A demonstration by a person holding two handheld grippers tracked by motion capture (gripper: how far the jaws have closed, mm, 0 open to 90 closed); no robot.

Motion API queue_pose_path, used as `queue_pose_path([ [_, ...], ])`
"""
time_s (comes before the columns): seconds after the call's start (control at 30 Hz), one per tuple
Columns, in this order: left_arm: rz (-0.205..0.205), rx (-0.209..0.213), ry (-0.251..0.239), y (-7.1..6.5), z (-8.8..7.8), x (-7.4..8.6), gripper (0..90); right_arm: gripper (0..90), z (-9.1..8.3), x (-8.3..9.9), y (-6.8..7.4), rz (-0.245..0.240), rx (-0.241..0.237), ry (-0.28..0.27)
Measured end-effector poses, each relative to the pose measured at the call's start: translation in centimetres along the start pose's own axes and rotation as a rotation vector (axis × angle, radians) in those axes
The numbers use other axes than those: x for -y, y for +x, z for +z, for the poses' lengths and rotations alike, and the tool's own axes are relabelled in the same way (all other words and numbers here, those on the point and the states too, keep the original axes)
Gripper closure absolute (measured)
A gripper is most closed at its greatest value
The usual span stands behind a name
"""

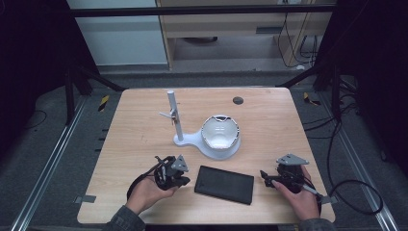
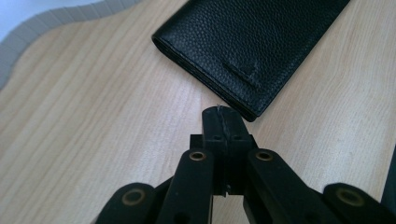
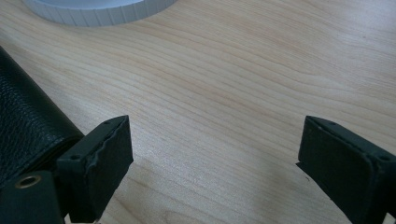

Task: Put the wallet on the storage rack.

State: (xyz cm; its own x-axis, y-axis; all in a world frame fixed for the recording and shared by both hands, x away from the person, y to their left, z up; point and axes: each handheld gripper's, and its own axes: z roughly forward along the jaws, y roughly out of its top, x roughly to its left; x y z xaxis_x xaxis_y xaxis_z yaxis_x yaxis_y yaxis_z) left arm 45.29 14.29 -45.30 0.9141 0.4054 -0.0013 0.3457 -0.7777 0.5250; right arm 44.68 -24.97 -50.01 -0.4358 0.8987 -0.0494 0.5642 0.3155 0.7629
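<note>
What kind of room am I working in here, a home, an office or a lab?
Most likely a lab recording station. A small wooden table stands alone on grey floor between metal floor rails, with dark frame struts around it and loose cables beside it. Nothing homely is around.

The wallet (image 2: 247, 42) is seen as black pebbled leather, matt, with stitched edges. The table (image 1: 144, 130) is pale wood-grain, smooth. The stand (image 1: 211, 144) is glossy white plastic.

1 black wallet (image 1: 224, 184), 1 white stand w/ bowl (image 1: 220, 132), 2 grippers, 1 table (image 1: 269, 120)
</note>
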Motion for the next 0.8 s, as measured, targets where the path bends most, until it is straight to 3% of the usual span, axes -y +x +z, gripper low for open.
queue_pose_path([
  [0.3,0.008,0.034,0.030,-0.8,1.2,0.6,90.0,9.8,0.0,0.0,0.2,0.001,-0.002,0.010],
  [0.8,0.017,0.054,0.056,-1.4,2.1,0.8,90.0,9.4,0.1,0.0,0.2,-0.007,-0.005,0.014],
])
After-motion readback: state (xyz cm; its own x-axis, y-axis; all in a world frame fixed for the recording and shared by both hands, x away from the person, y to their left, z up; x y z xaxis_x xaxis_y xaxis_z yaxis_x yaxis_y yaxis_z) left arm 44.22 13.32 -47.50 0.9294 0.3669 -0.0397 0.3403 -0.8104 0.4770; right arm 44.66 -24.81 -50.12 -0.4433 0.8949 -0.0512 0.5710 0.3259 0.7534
